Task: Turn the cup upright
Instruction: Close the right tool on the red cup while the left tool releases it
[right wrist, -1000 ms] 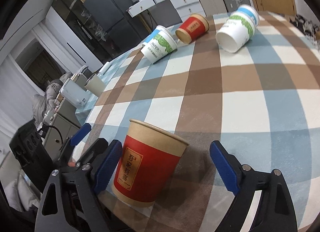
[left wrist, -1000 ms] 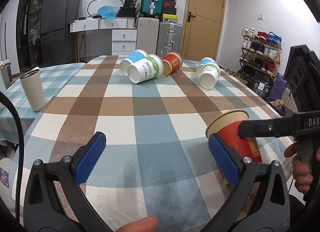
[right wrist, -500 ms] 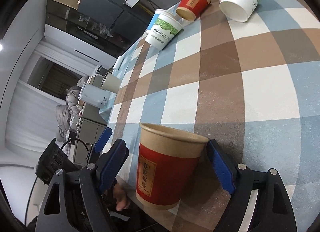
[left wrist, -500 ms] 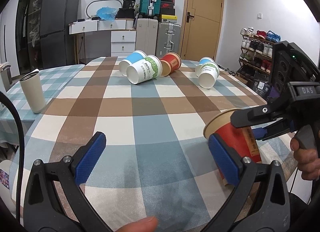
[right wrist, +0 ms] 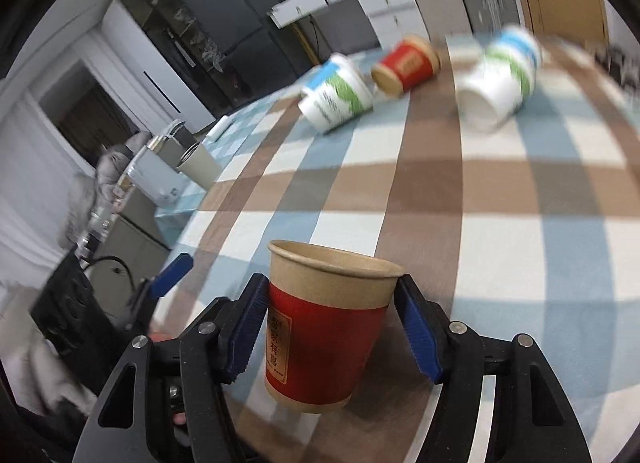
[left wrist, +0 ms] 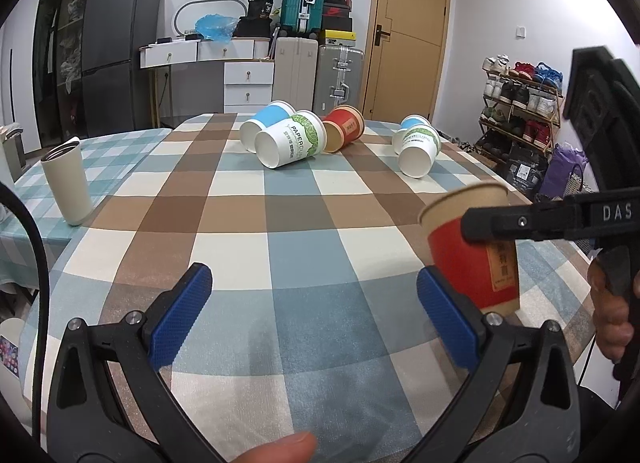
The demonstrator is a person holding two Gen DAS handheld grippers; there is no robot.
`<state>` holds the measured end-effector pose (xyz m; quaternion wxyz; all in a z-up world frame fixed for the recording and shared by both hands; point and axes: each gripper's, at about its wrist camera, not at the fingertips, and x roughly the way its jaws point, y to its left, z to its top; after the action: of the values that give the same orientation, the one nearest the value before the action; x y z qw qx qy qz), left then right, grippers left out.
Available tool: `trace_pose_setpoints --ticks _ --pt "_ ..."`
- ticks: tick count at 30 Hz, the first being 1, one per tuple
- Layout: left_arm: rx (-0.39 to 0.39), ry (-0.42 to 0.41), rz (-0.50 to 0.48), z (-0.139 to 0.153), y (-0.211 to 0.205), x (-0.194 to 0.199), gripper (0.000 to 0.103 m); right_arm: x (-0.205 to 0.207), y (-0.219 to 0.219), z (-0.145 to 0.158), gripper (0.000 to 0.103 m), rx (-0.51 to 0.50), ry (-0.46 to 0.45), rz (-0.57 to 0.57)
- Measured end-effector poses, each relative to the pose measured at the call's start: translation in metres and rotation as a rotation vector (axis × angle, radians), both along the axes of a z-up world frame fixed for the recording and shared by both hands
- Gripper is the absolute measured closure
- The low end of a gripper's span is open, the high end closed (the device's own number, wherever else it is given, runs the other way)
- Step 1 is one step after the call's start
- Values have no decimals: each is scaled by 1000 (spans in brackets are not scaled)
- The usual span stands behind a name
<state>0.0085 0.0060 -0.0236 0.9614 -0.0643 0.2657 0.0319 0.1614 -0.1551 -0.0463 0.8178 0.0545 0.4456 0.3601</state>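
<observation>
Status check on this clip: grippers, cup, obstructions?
Right gripper shut on red cup, mouth up. Left gripper open, empty. Five cups on their sides far across tablecloth; nothing blocking.

**Open cloth around the red cup, clutter at the far end**

Left of the red cup (left wrist: 472, 259) the checked tablecloth (left wrist: 256, 247) lies bare. Beyond the cup, five tipped paper cups (left wrist: 290, 139) crowd the far end in two groups with a gap between. Far left of the cup, a beige tumbler (left wrist: 66, 181) stands upright.
</observation>
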Motion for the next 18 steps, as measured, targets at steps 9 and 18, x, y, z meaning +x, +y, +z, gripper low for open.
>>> trace_pose_setpoints --ticks 9,18 --pt "-16 -11 15 0 6 -1 1 -21 15 11 38 -53 -343 -66" --pt "-24 -13 18 0 8 -1 1 -22 27 4 38 -82 -357 -57"
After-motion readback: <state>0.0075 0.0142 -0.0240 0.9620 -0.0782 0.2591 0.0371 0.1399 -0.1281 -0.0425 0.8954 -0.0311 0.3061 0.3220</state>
